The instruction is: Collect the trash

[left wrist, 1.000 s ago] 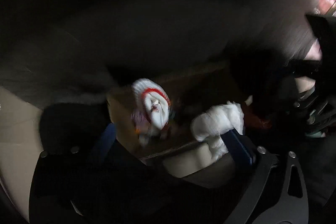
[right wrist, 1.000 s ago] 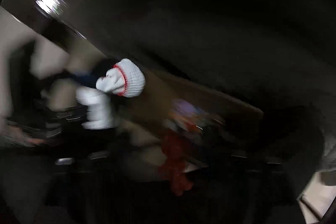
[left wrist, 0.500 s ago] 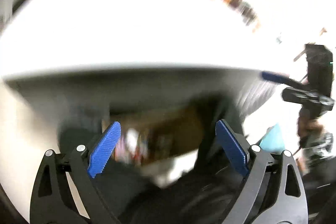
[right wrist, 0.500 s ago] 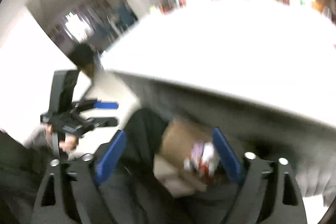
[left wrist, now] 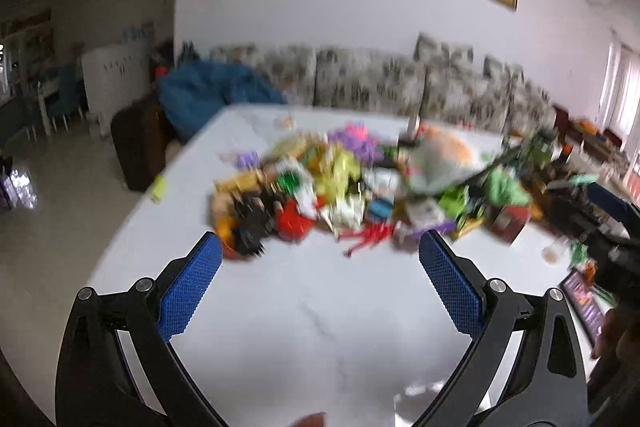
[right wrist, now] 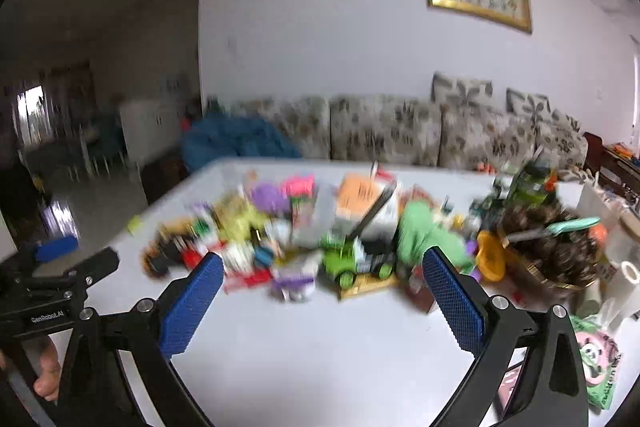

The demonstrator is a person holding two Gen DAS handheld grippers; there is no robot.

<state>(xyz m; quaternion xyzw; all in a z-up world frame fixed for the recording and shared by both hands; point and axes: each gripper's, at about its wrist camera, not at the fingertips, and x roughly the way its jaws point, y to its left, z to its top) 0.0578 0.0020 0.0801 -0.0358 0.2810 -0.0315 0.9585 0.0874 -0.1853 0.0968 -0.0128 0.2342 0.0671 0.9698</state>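
Both pairs of tongs are up over the near, bare part of the white tabletop [left wrist: 320,327], tilted down a little toward the heap of clutter [left wrist: 360,187] that lies ahead of them across its middle. The left tongs [left wrist: 320,279] stand wide apart with nothing between the blue pads, and the right tongs [right wrist: 320,291] have just been opening and now gape fully, also empty. It looks like the gap between two pickups: nothing is held, and the next piece of trash has yet to be chosen. The heap is blurred, so it is hard to tell wrappers from toys; a red scrap [left wrist: 366,237] lies at its near edge, just ahead of the left tongs, and a green toy truck [right wrist: 344,263] sits ahead of the right tongs, between their pads as that camera sees it. Off to the right of the right tongs lies a green and pink packet [right wrist: 600,367], close to the tabletop's edge. The next move, I would guess, calls for reaching forward and down to one loose piece at the heap's near rim, closing on it alone without dragging its neighbours. From the right side, the left tongs show at the far left, a hand [right wrist: 46,375] gripping the handle below.
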